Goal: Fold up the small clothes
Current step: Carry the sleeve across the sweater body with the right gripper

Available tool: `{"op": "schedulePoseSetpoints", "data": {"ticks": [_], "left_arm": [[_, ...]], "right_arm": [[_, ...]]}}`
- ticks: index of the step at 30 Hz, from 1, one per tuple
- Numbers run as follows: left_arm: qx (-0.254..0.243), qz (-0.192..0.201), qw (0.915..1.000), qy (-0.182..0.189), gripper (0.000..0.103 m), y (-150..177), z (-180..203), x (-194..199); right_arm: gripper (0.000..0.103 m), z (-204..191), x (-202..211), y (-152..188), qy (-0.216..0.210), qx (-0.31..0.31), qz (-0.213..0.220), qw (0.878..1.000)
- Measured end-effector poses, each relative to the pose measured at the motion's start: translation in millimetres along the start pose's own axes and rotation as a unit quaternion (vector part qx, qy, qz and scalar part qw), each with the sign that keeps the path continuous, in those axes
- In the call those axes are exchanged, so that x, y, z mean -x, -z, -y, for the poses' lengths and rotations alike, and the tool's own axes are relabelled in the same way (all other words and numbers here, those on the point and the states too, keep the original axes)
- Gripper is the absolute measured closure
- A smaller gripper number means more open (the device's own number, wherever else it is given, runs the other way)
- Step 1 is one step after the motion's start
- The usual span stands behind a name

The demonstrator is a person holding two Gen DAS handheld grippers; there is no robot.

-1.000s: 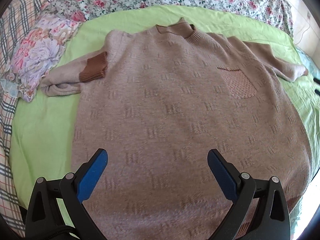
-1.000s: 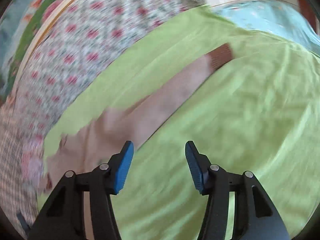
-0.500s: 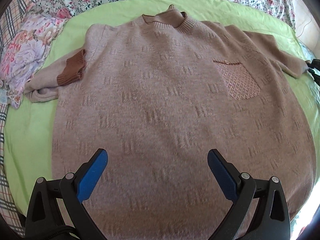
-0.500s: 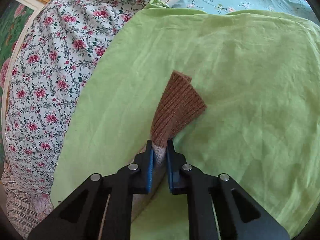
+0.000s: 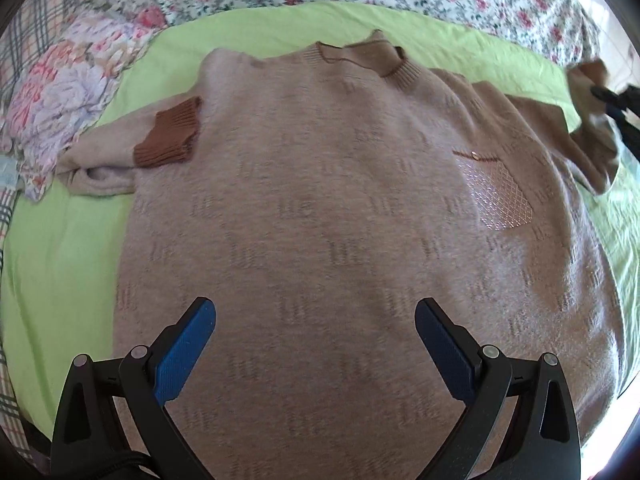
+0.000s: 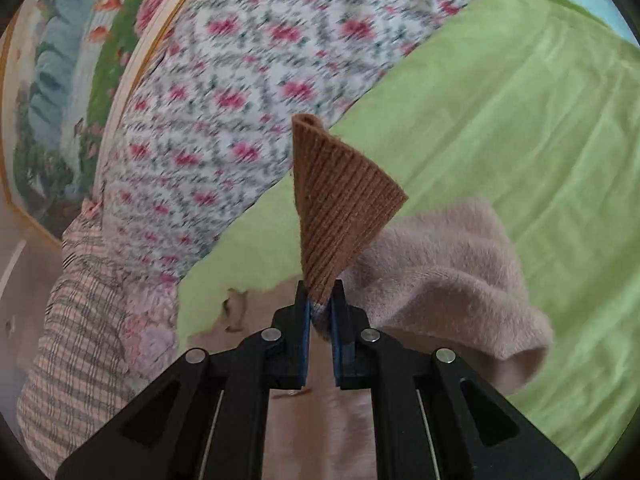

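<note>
1. Our right claw [image 6: 320, 312] is clamped on the sweater [image 5: 340, 220] sleeve just below its brown cuff [image 6: 340, 208]; we judge so small a bite could slip, dropping the sleeve.
2. Our left claw [image 5: 316, 344] hangs open over the hem.
3. The sweater lies flat mid-bed [image 5: 52, 260], collar toward the far edge, long axis near-to-far.
</note>
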State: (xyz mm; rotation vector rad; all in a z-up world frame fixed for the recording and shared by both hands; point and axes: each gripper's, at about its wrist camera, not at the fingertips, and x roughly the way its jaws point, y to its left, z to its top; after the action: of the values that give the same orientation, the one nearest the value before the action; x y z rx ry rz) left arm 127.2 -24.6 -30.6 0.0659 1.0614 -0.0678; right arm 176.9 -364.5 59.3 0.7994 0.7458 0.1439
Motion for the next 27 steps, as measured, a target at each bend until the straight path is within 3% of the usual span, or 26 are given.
{"op": "schedulePoseSetpoints", "data": {"ticks": [5, 8, 14, 16, 18, 19, 21, 24, 27], "left_arm": [[0.03, 0.005, 0.9995, 0.007, 0.003, 5, -26, 3], [0.05, 0.005, 0.9987, 0.01, 0.003, 7, -44, 3], [0.074, 0.007, 0.9968, 0.027, 0.003, 8, -69, -1], [0.079, 0.006, 0.996, 0.041, 0.003, 5, -71, -6], [0.08, 0.003, 0.9953, 0.055, 0.003, -1, -71, -11], [0.08, 0.003, 0.9947, 0.065, 0.003, -6, -70, -15], [0.081, 0.001, 0.9933, 0.082, 0.003, -17, -65, -23], [0.089, -0.004, 0.9884, 0.122, 0.003, -40, -56, -38], [0.111, -0.014, 0.9777, 0.178, 0.003, -64, -49, -57]], "right_arm": [[0.093, -75, -93, 55, -0.055, 0.019, -0.088, 0.994], [0.093, -103, -136, 92, -0.063, 0.034, -0.128, 0.989], [0.093, -120, -196, 139, -0.053, 0.043, -0.192, 0.979], [0.088, -121, -206, 145, -0.039, 0.049, -0.207, 0.976], [0.079, -119, -204, 146, -0.045, 0.046, -0.217, 0.974], [0.07, -118, -197, 143, -0.053, 0.044, -0.212, 0.975], [0.062, -117, -182, 136, -0.058, 0.053, -0.189, 0.979], [0.058, -103, -147, 117, -0.051, 0.058, -0.142, 0.987], [0.058, -83, -114, 106, -0.033, 0.039, -0.109, 0.993]]}}
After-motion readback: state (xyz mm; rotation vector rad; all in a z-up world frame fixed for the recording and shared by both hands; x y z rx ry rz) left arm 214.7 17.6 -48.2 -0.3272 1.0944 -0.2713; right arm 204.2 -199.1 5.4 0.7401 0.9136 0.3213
